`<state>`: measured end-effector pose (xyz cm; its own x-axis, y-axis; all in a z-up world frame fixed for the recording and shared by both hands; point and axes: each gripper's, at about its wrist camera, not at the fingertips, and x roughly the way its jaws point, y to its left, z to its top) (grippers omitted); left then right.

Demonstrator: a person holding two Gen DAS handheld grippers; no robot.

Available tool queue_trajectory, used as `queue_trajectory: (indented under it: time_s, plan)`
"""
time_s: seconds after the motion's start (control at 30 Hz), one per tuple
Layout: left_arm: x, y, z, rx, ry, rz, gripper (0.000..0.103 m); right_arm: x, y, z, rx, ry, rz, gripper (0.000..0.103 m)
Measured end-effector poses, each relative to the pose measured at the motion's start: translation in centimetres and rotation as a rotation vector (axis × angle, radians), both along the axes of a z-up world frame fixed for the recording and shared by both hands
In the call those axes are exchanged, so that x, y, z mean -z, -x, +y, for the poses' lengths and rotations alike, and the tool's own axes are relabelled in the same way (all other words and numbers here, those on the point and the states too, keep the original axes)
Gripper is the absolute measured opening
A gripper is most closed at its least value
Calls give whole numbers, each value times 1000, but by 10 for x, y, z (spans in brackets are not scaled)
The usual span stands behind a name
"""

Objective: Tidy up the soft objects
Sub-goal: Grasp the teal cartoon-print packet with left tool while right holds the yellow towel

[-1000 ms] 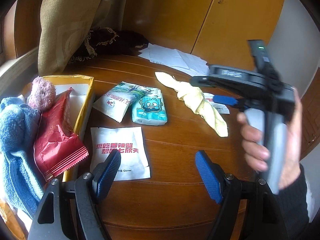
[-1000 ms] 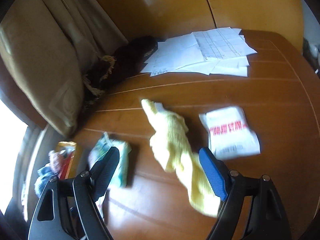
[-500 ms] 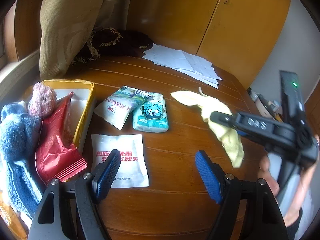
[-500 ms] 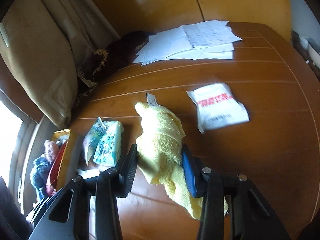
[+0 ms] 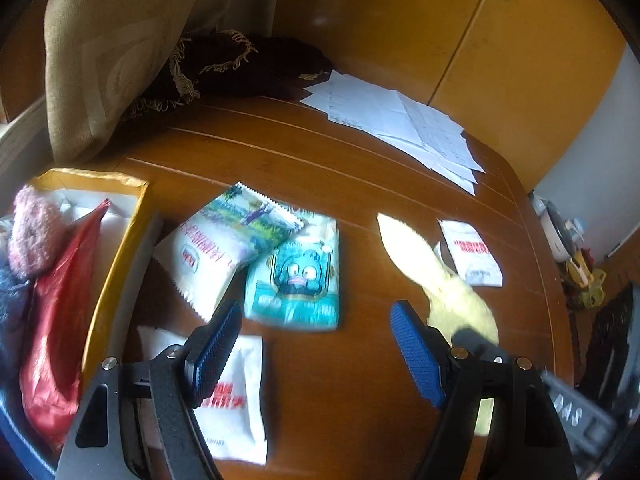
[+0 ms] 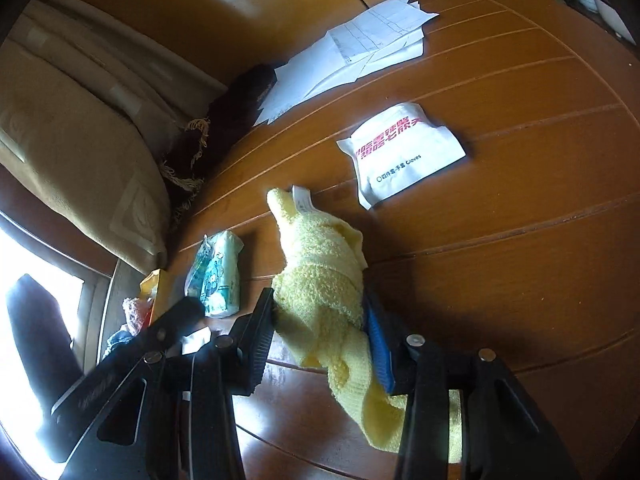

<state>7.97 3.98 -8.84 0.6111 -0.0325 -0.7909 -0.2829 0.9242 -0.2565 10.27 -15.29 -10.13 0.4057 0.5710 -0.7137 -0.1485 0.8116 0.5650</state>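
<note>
My right gripper is shut on a yellow towel, holding it above the wooden table; the towel also shows in the left wrist view at right. My left gripper is open and empty, above a white glove packet. A teal tissue pack and a white snack bag lie just ahead of it. A yellow box at left holds a red packet, a pink fuzzy item and blue cloth.
A second white glove packet lies on the table right of the towel. Loose papers lie at the far side. A dark fringed cloth and a beige curtain are at the back left.
My right gripper has closed on the yellow towel and lifted it, moving towards me and to the left. My left gripper has tilted down closer to the packets.
</note>
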Motion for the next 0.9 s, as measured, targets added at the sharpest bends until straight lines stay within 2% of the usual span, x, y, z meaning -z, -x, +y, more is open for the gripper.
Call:
queue_trajectory:
  time_s: [0.23,0.27,0.33,0.4,0.5,0.67,0.73,0.8,0.9]
  plan:
    - [12,-36,4,-40,15,31,80,-3,4,5,-13,47,-19,43]
    - [14,-39,2,-46,-15,34,73,-3,4,5,-12,45,-19,43]
    - [18,-42,-3,-53,-97,62,51,-2,4,5,-10,42,-19,43]
    - [18,-39,-4,-47,-109,48,49,-2,4,5,-12,47,-24,43]
    - [14,-27,-10,-12,-136,43,40,-2,4,7,-11,58,-32,43]
    - [13,6,-24,64,-126,49,39,-1,4,4,-7,43,-31,43]
    - [12,22,-27,104,-92,52,39,-1,4,4,-5,41,-32,43]
    - [10,32,-30,153,-52,55,41,-1,5,5,-5,44,-36,43]
    - [6,39,-35,177,-26,43,49,-1,5,6,-6,50,-40,43]
